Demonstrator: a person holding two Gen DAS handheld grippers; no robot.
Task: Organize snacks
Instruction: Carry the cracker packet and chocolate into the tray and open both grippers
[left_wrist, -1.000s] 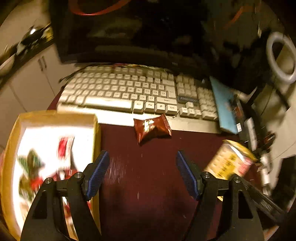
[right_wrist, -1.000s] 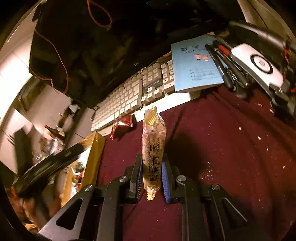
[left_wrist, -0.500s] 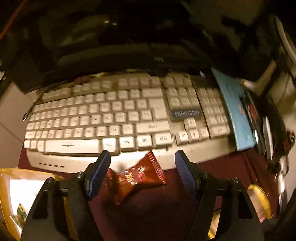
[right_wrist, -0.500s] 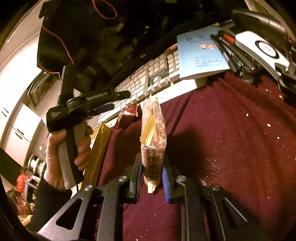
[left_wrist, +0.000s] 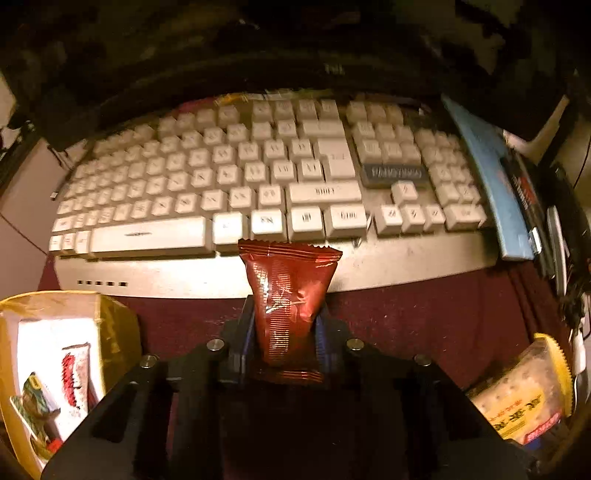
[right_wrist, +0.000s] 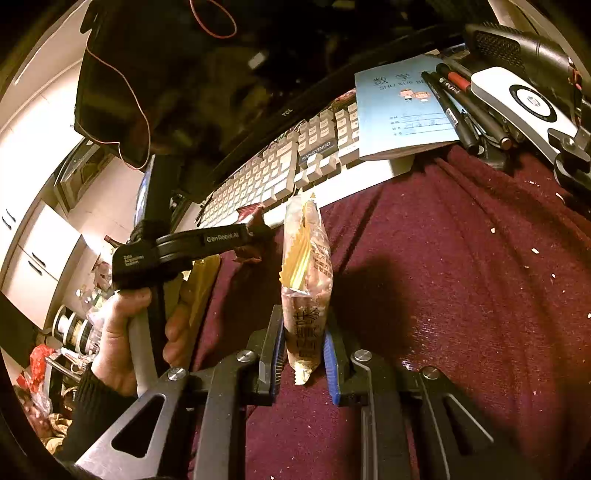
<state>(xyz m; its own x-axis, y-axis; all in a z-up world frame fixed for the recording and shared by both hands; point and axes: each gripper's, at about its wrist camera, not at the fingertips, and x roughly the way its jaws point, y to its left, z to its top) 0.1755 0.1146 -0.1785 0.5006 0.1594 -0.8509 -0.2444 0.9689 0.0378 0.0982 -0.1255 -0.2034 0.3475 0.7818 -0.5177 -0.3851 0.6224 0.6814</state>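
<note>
My left gripper (left_wrist: 284, 328) is shut on a dark red snack packet (left_wrist: 290, 299), held upright in front of the keyboard (left_wrist: 236, 177). The same packet (right_wrist: 251, 214) shows in the right wrist view, pinched by the left gripper (right_wrist: 258, 230). My right gripper (right_wrist: 304, 343) is shut on a long clear cracker packet (right_wrist: 306, 273) with yellow print, held upright above the maroon cloth (right_wrist: 461, 280). That cracker packet also shows in the left wrist view (left_wrist: 524, 391) at lower right. A yellow-rimmed box (left_wrist: 55, 362) with several snacks inside sits at lower left.
A white keyboard (right_wrist: 280, 166) lies under a dark monitor (right_wrist: 229, 74). A blue notebook (right_wrist: 402, 107), pens (right_wrist: 461, 107) and a white device (right_wrist: 524, 99) crowd the far right. The notebook (left_wrist: 491, 177) lies on the keyboard's right end. Cabinets (right_wrist: 33, 254) stand at left.
My left gripper moved forward to the red packet, closed on it and lifted it upright. My right gripper keeps its hold on the cracker packet and has barely moved.
</note>
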